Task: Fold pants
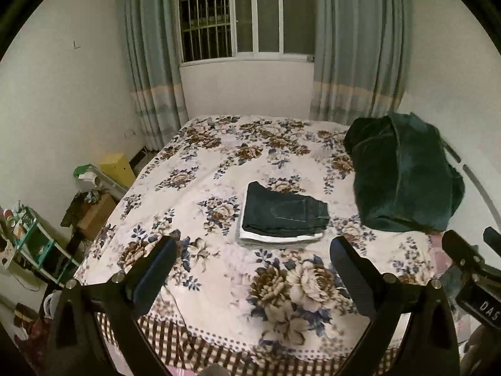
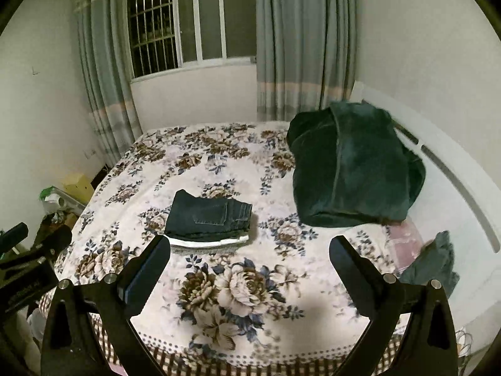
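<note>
A pair of dark jeans [image 1: 283, 214] lies folded into a neat stack on a white folded garment [image 1: 281, 237] in the middle of the floral bed [image 1: 219, 163]. It also shows in the right wrist view [image 2: 208, 219]. My left gripper [image 1: 253, 250] is open and empty, held above the bed's near edge, short of the stack. My right gripper [image 2: 250, 249] is open and empty too, to the right of the left one, which shows at the edge of its view [image 2: 34, 247].
A large dark green blanket [image 1: 404, 172] is heaped at the right side of the bed [image 2: 353, 163]. A grey-green cloth [image 2: 435, 263] lies by the white headboard [image 2: 454, 169]. Boxes and a shelf [image 1: 34, 244] crowd the floor on the left. Curtains and a window stand behind.
</note>
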### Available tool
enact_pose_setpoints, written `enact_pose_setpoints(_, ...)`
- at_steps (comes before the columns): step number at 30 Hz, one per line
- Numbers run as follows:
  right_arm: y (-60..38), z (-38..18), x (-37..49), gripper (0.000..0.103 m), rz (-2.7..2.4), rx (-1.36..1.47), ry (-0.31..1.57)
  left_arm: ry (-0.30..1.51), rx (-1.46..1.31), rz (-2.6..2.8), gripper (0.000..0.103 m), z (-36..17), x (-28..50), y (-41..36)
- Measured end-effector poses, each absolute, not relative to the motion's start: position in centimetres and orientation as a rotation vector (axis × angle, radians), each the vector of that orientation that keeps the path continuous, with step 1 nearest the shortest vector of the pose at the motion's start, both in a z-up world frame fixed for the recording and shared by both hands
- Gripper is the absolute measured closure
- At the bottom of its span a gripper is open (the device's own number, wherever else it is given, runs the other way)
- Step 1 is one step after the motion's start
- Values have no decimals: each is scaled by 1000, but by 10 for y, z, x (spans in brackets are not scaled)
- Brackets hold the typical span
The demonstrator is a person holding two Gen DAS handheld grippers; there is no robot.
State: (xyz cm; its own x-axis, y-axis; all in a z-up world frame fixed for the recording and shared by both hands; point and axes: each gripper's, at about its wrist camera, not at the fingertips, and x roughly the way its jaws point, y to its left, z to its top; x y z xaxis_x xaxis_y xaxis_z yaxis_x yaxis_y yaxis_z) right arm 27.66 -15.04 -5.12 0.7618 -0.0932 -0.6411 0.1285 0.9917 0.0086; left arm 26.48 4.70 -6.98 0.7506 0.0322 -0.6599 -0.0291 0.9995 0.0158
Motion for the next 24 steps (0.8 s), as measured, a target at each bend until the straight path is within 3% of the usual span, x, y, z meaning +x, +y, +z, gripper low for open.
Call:
enact_pose_setpoints(11, -176, 4, 206, 0, -69, 34, 644, 669, -8, 27, 3, -37, 217, 27)
enact_pose_setpoints(24, -182, 14, 201, 0, -34, 31, 617, 644, -8, 52, 0, -28, 195, 18)
